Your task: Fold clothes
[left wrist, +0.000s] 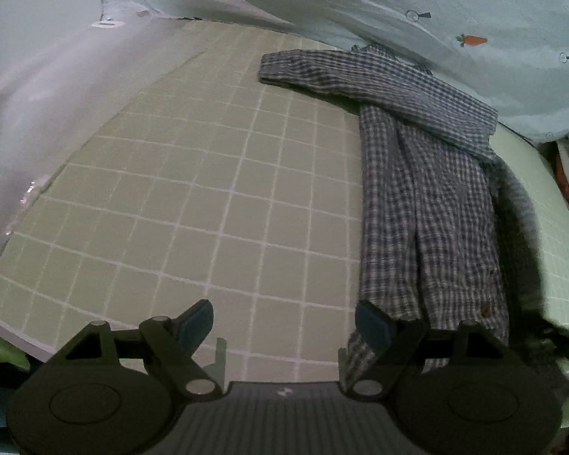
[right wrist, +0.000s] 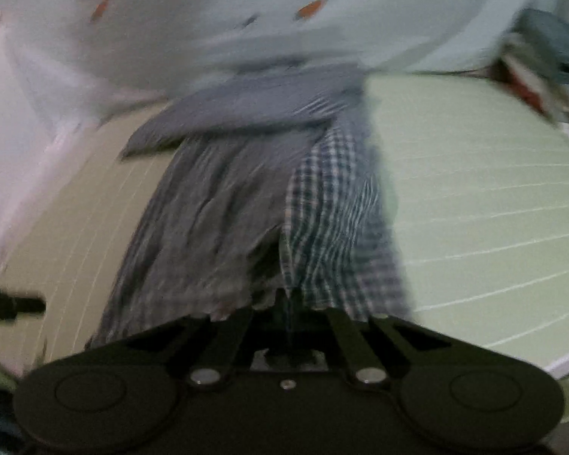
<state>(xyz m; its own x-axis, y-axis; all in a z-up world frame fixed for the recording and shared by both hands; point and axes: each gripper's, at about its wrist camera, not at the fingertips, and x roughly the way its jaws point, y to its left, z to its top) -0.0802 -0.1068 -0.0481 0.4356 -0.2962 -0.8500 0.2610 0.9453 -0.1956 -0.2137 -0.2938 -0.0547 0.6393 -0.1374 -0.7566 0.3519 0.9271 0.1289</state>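
Observation:
A blue-and-white checked shirt [left wrist: 428, 197] lies lengthwise on the green grid mat [left wrist: 208, 189], one sleeve folded across its top toward the left. My left gripper [left wrist: 284, 326] hovers open at the shirt's near left hem, its right finger [left wrist: 373, 324] over the cloth edge and nothing pinched. In the blurred right wrist view the same shirt [right wrist: 246, 197] runs away from the camera. My right gripper [right wrist: 288, 299] is shut on the shirt's near hem, with the cloth bunched and lifted at the fingertips.
A pale blue sheet with carrot prints [left wrist: 398, 0] is heaped along the far side. White plastic [left wrist: 30, 94] covers the mat's left edge. A pile of mixed items [right wrist: 542, 76] sits at the far right. Bare mat [right wrist: 474, 197] stretches right of the shirt.

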